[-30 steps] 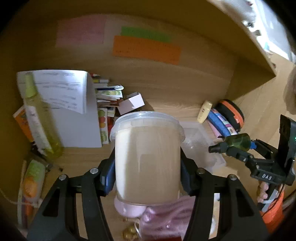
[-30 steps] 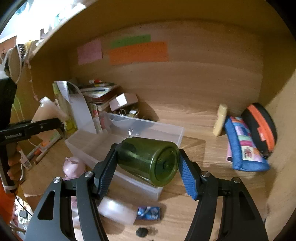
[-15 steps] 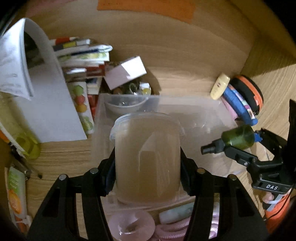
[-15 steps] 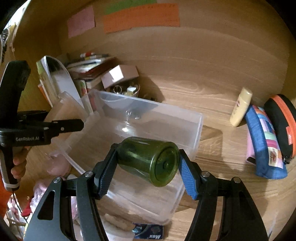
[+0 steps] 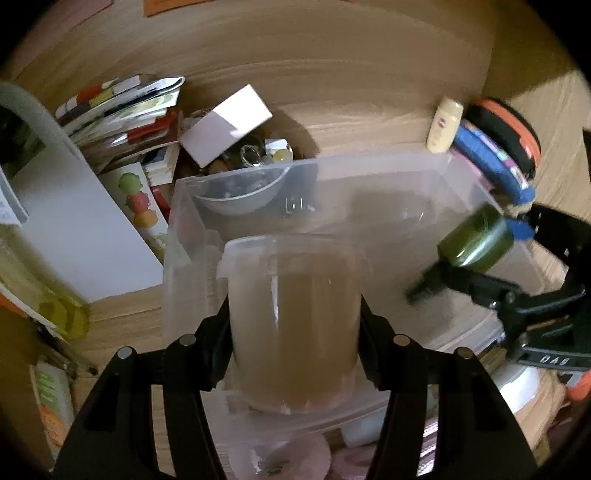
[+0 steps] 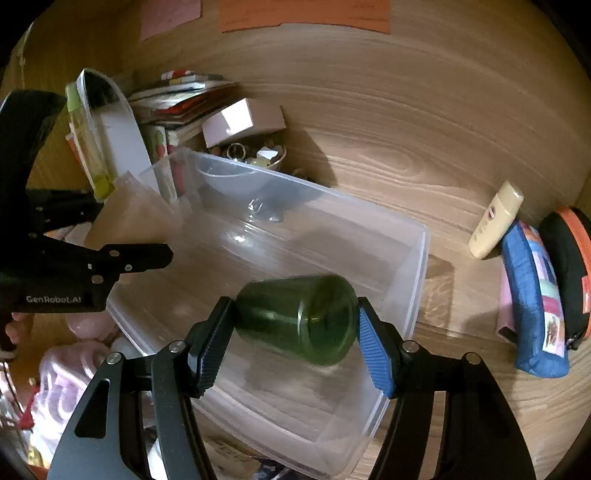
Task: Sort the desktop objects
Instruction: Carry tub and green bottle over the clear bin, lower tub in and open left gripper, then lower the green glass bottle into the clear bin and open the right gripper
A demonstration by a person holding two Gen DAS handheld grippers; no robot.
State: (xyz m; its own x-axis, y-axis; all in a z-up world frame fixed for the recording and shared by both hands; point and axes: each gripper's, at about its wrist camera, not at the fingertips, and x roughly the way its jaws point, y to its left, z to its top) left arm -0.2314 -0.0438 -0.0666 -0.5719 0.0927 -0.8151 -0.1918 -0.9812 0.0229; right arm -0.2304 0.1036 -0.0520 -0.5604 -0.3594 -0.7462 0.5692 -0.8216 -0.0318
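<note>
Two grippers in shot, one item each. Left gripper (image 5: 293, 328): jaws pinching 1 translucent lidded tub (image 5: 293, 317), upright, milky-tan, held over the near-left part of the clear plastic bin (image 5: 376, 173); can't tell if the tub base touches the bin floor. Right gripper (image 6: 295, 332): jaws clamped on 1 dark green bottle (image 6: 299, 317), lying sideways, base toward cam, black spray nozzle pointing toward the tub in the left view. Bottle hangs above the bin's right half, not touching it.

Bin: 1, rectangular, see-thru, on wooden desk (image 6: 424, 140). Inside at far-left corner: 1 small clear bowl (image 6: 236, 184), plus a few tiny clear bits beside it; too small to ID.

Behind bin, far-left: 1 white/pink small box (image 6: 243, 123) tilted atop a dish of trinkets (count unclear). Next to it 1 messy stack of booklets (image 5: 122, 110). Left of bin: 1 white sheet/folder (image 5: 74, 225) and 1 yellow-green bottle (image 5: 62, 314).

Right of bin by the back wall: 1 cream tube (image 6: 495, 221) leaning, 1 blue patchwork pouch (image 6: 532, 299), 1 black-orange case (image 6: 569, 273); the three touching in a row.

Back wall: 2 paper notes in right view, 1 pink (image 6: 170, 16), 1 orange (image 6: 306, 13).

Near edge: pinkish items, blurry, no count.
</note>
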